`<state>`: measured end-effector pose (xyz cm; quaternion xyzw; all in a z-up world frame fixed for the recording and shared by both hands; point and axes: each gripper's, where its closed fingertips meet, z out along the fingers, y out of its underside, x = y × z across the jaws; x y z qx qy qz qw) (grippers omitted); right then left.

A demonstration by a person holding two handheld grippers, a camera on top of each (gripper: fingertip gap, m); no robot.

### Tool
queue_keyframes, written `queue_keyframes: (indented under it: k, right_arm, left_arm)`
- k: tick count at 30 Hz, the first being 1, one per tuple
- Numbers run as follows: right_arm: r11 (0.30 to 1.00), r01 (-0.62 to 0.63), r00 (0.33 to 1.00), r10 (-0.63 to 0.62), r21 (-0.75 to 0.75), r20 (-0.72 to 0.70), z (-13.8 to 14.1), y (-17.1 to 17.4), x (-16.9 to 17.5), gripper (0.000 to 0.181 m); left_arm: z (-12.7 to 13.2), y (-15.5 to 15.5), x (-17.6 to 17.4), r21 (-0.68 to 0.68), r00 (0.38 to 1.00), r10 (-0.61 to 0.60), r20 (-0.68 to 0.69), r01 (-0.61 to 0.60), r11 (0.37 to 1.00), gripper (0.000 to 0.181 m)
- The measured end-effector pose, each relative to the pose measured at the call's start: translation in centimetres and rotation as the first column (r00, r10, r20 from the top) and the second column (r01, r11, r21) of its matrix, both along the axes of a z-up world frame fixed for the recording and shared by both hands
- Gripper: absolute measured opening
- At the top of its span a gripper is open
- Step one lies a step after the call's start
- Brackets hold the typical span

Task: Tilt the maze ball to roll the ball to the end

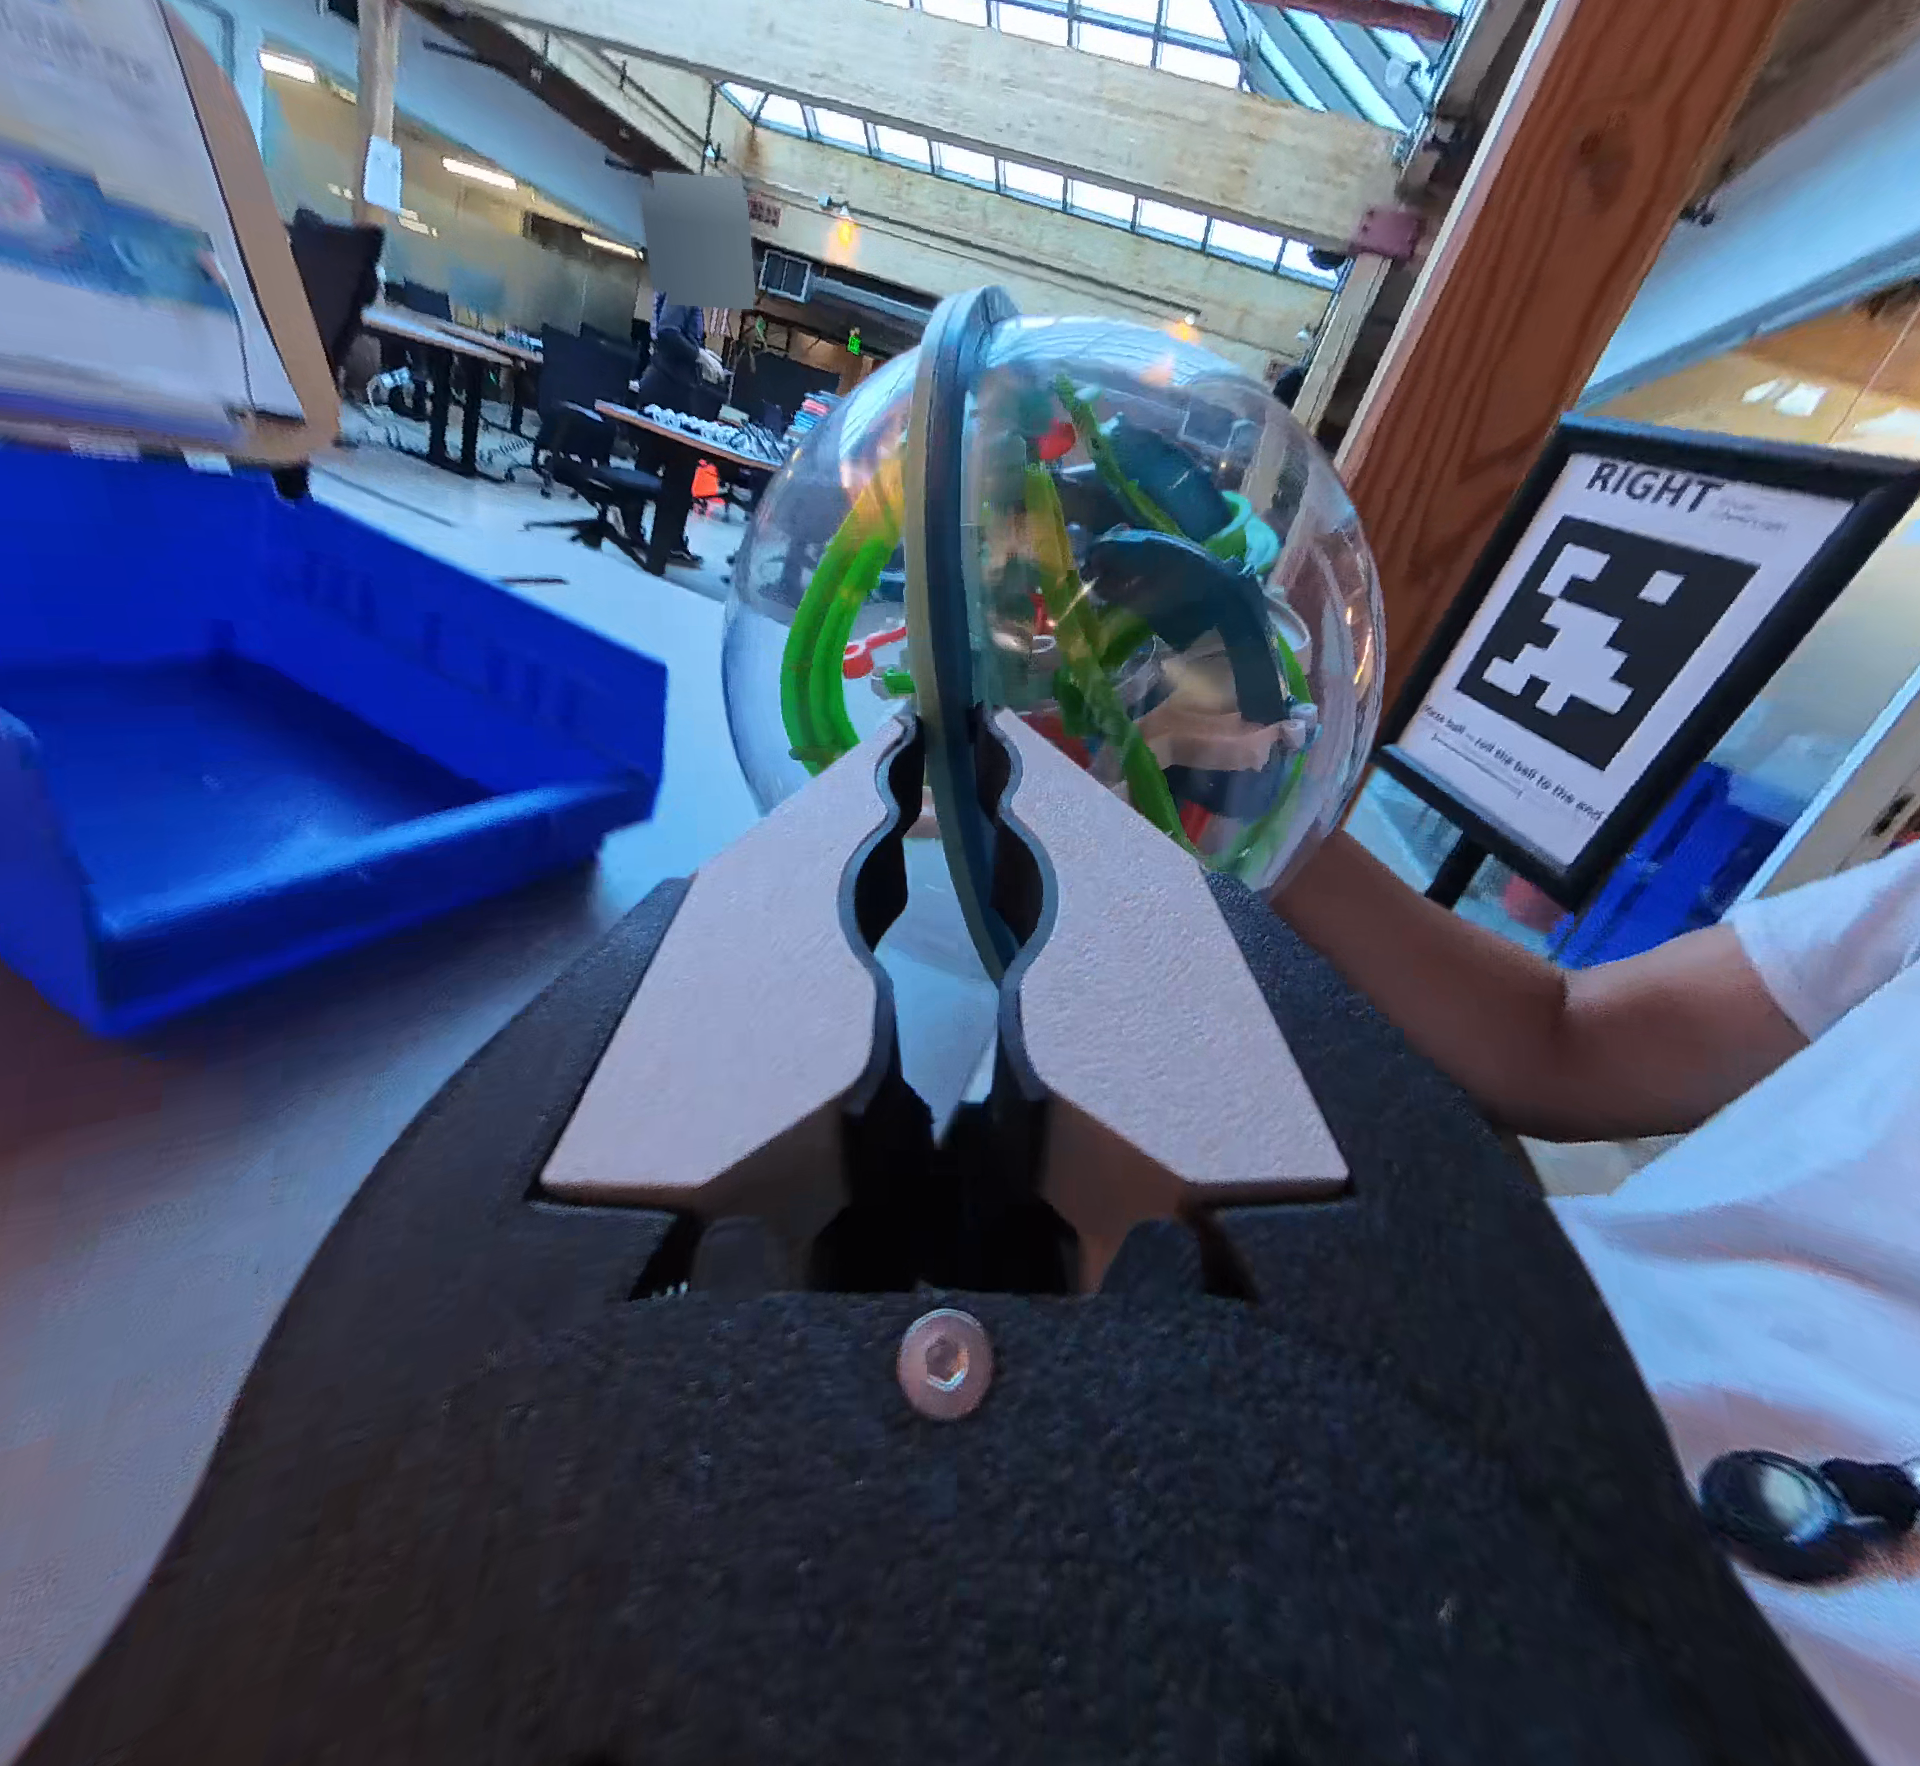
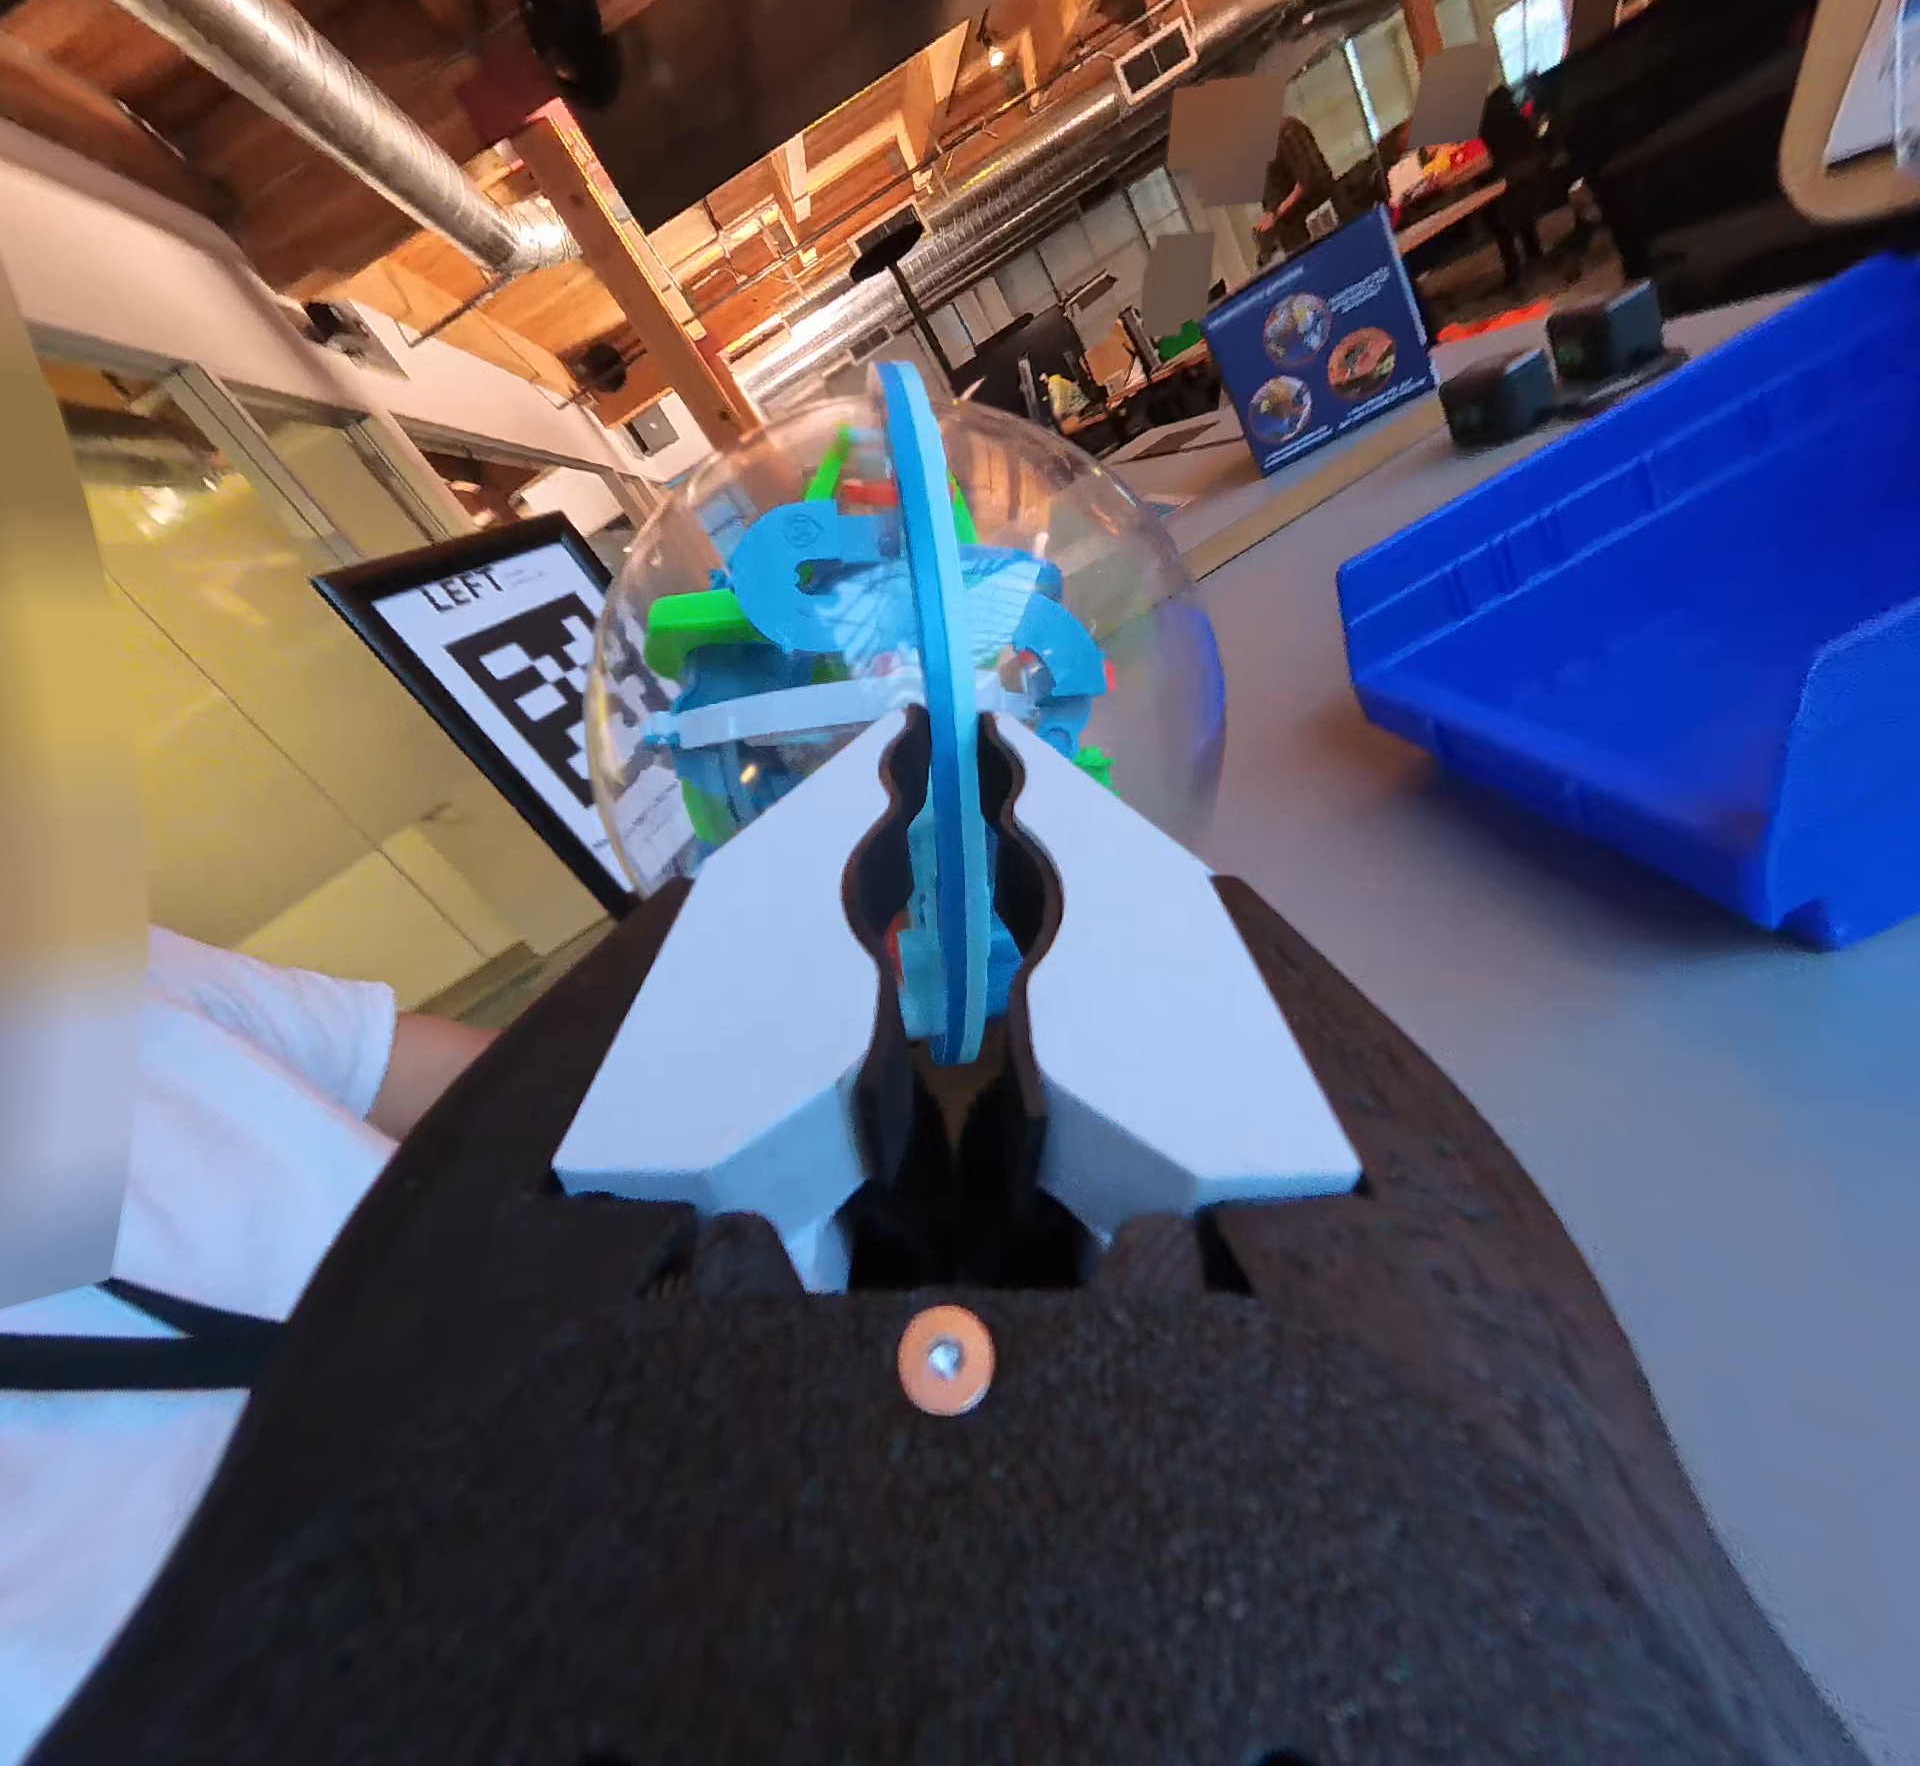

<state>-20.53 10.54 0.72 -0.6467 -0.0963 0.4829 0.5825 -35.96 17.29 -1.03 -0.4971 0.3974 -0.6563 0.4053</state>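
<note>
The maze ball [image 1: 1081, 573] is a clear sphere with green, blue and red tracks inside and a blue rim ring around its middle. In the left wrist view my left gripper [image 1: 951, 729] is shut on that rim ring, which runs between the two tan fingers. In the right wrist view the maze ball [image 2: 831, 615] is held the same way: my right gripper [image 2: 951, 724] is shut on the blue rim from the opposite side. The ball is held up above the grey table. I cannot make out the small ball inside the tracks.
A blue plastic bin [image 1: 312, 760] sits on the table left of the ball; it also shows in the right wrist view [image 2: 1621, 677]. Framed marker signs stand beside the ball [image 1: 1621, 656] [image 2: 509, 677]. A person's arm [image 1: 1507, 1020] in a white sleeve reaches in.
</note>
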Motion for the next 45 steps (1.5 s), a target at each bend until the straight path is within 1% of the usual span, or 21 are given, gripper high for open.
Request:
queue_keyframes:
  k: [3,5,8,12,17,20,24,32,45]
  right_arm:
    - [0.996,-0.025,0.999,0.023,-0.085,-0.027,-1.0,-0.2,0.4,0.008]
    - [0.992,-0.011,1.0,0.009,-0.129,-0.012,-2.2,0.3,0.8,0.008]
    - [0.985,-0.013,0.999,0.005,-0.175,-0.049,-3.9,1.1,1.4,0.008]
    - [0.975,-0.009,0.999,-0.001,-0.221,-0.047,-6.2,1.9,1.9,0.008]
    - [0.966,0.015,0.998,-0.028,-0.257,-0.048,-7.8,3.0,2.6,0.008]
    - [0.965,0.021,0.996,-0.042,-0.263,-0.075,-7.9,3.6,2.9,0.008]
    - [0.962,0.051,0.996,-0.069,-0.269,-0.057,-7.9,4.7,3.2,0.008]
    - [0.949,0.115,0.991,-0.128,-0.293,-0.026,-8.1,7.4,3.8,0.008]
    - [0.926,0.168,0.985,-0.174,-0.338,0.013,-8.5,10.2,4.5,0.008]
  left_arm:
    - [-2.2,-0.7,0.3,-0.091,1.0,-0.005,-0.023,0.003,0.996,0.007]
    - [-3.5,-0.4,0.7,-0.148,0.999,0.006,-0.039,-0.011,0.989,0.007]
    - [-5.6,0.4,1.3,-0.219,0.998,0.004,-0.068,-0.019,0.976,0.008]
    - [-7.5,1.0,1.7,-0.24,0.992,0.003,-0.123,-0.032,0.97,0.008]
    - [-9.3,1.6,2.3,-0.254,0.985,-0.001,-0.173,-0.044,0.966,0.008]
    - [-9.4,1.7,2.4,-0.261,0.986,0.0,-0.167,-0.044,0.964,0.008]
    - [-9.6,2.2,2.4,-0.266,0.981,0.027,-0.19,-0.078,0.961,0.009]
    - [-9.8,3.3,2.6,-0.331,0.976,0.064,-0.209,-0.132,0.934,0.009]
    - [-9.9,5.3,3.0,-0.502,0.968,0.063,-0.245,-0.181,0.846,0.009]
